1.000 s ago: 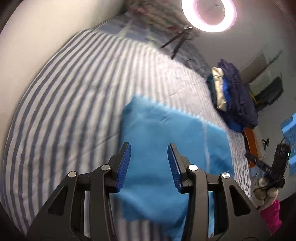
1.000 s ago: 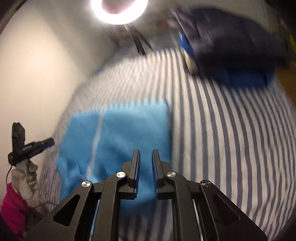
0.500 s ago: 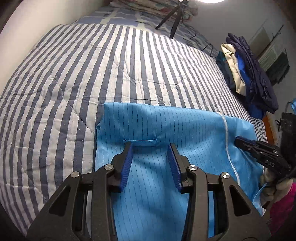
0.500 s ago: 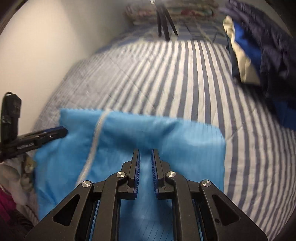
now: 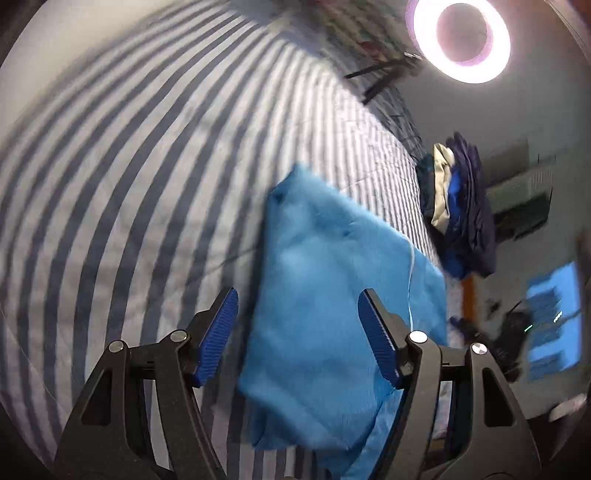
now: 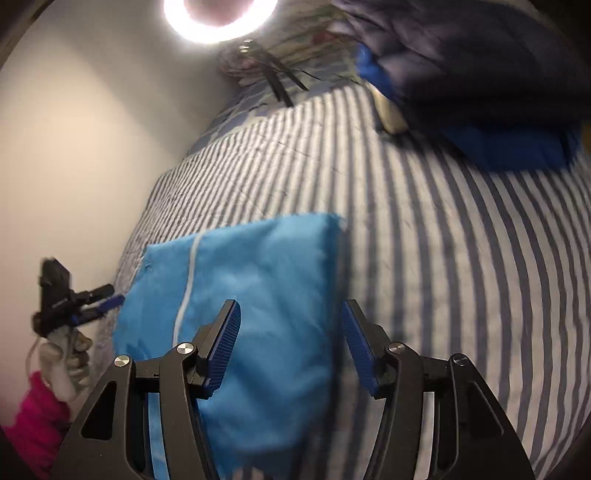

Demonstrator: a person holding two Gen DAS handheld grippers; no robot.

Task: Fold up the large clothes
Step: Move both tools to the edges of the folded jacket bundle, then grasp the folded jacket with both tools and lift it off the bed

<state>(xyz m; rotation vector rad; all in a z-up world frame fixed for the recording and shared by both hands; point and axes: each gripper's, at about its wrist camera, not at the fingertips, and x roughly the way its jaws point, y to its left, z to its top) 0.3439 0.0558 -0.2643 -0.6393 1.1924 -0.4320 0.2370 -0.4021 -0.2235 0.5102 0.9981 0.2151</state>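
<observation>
Left wrist view: your left tool [image 5: 297, 334] angled down over blue garment [image 5: 332, 295], folded, lower centre of frame on striped bed [image 5: 129, 166]; jaws opening, cloth below, not pinched. Looks like release after fold.

Right wrist view: your right tool [image 6: 290, 345] jaws opening too, above garment's right edge. Next probably needs fresh grip on edge.

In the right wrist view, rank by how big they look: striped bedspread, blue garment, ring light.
1. striped bedspread
2. blue garment
3. ring light, cut off by the frame's top edge, so its rank is unsure.
</observation>
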